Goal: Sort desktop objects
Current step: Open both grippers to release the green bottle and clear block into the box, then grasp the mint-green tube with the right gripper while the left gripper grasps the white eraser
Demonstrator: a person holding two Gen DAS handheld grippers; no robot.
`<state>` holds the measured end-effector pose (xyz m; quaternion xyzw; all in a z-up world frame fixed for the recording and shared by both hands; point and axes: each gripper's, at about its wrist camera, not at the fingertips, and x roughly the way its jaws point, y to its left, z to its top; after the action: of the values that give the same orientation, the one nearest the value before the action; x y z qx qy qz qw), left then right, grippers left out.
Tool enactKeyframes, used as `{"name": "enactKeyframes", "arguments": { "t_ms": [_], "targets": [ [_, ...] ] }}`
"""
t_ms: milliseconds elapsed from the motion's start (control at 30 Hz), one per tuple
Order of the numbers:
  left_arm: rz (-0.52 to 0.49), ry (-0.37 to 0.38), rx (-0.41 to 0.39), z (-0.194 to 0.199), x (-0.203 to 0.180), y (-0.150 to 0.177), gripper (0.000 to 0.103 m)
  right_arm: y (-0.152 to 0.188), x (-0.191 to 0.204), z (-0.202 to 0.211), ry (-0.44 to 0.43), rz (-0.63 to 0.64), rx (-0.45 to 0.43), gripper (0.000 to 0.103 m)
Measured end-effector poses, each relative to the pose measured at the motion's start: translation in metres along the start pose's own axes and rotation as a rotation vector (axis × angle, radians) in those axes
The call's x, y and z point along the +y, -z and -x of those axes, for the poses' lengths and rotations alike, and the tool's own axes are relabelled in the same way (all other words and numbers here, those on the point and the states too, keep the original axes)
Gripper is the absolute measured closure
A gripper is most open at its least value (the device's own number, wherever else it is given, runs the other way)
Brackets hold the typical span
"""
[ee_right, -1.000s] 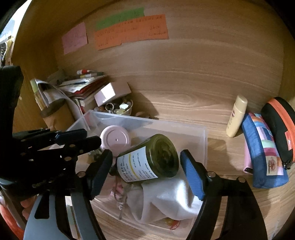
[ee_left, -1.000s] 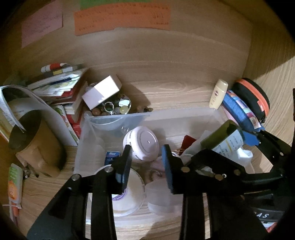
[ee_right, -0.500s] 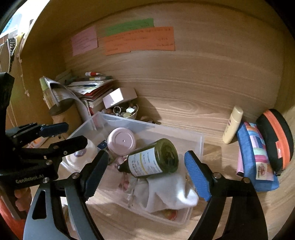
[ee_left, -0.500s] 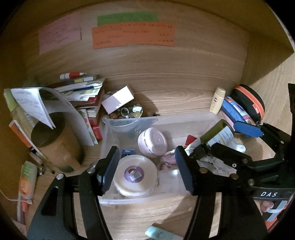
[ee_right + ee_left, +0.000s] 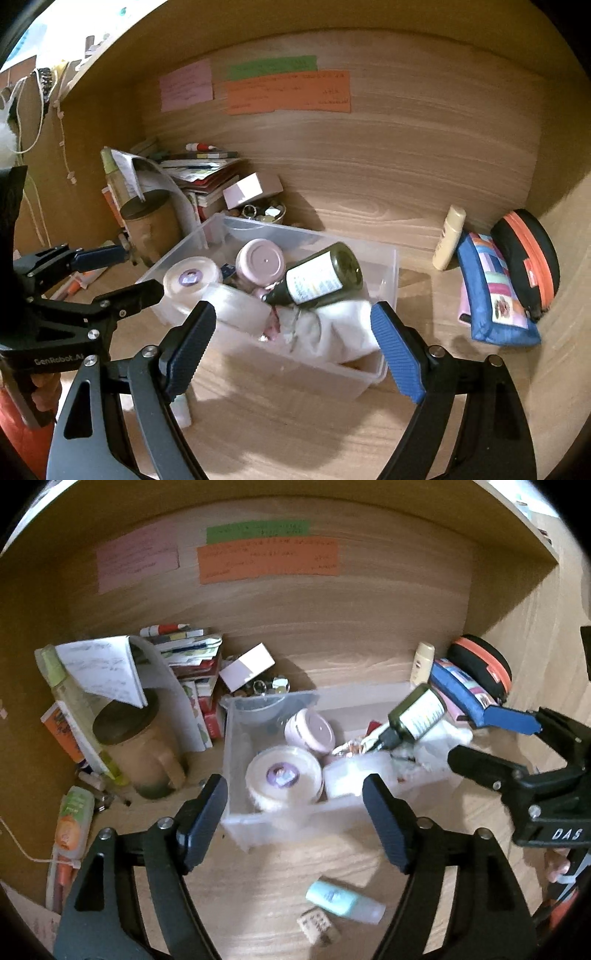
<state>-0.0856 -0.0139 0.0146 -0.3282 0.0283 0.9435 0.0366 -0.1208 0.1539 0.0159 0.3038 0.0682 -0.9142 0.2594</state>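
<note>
A clear plastic bin (image 5: 269,825) (image 5: 388,266) sits on the wooden desk. Inside lie a dark green bottle with a white label (image 5: 417,716) (image 5: 319,278), a pink-lidded jar (image 5: 310,731) (image 5: 260,260), a white round tub (image 5: 282,775) (image 5: 188,277) and a white cloth (image 5: 332,328). My left gripper (image 5: 295,819) is open and empty, above the bin's near edge. My right gripper (image 5: 293,347) is open and empty, above the bin's near wall. A mint tube (image 5: 341,899) and a small printed cube (image 5: 317,925) lie on the desk in front.
At the left stand a brown mug (image 5: 142,746) (image 5: 155,225), a stack of books and papers (image 5: 184,653) (image 5: 203,170) and a small white box (image 5: 247,666). At the right are a cream bottle (image 5: 448,236), a blue pouch (image 5: 493,295) and a black-orange case (image 5: 528,258).
Both grippers have pulled back and up from the bin. The left gripper's jaws have opened wider. The green bottle stays lying in the bin.
</note>
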Motion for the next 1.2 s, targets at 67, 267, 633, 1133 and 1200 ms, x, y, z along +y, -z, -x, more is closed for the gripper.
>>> {"name": "enactKeyframes", "arguments": {
  "t_ms": [67, 267, 633, 1133, 1200],
  "targets": [
    [-0.008, -0.005, 0.005, 0.004, 0.001, 0.007, 0.027, 0.004, 0.003, 0.003, -0.002, -0.001, 0.001, 0.019],
    [-0.007, -0.030, 0.043, 0.009, 0.013, 0.032, 0.027, 0.017, 0.017, 0.007, -0.011, 0.017, 0.031, 0.019],
    [0.062, -0.030, 0.128, 0.014, 0.048, 0.077, 0.027, 0.050, 0.051, -0.015, -0.068, 0.066, 0.151, 0.019],
    [0.013, -0.015, 0.199, 0.022, 0.055, 0.113, 0.027, 0.074, 0.094, -0.059, -0.146, 0.210, 0.298, 0.043],
    [-0.004, -0.021, 0.202, 0.025, 0.055, 0.117, 0.027, 0.072, 0.094, -0.067, -0.170, 0.192, 0.317, 0.045]
  ]
}}
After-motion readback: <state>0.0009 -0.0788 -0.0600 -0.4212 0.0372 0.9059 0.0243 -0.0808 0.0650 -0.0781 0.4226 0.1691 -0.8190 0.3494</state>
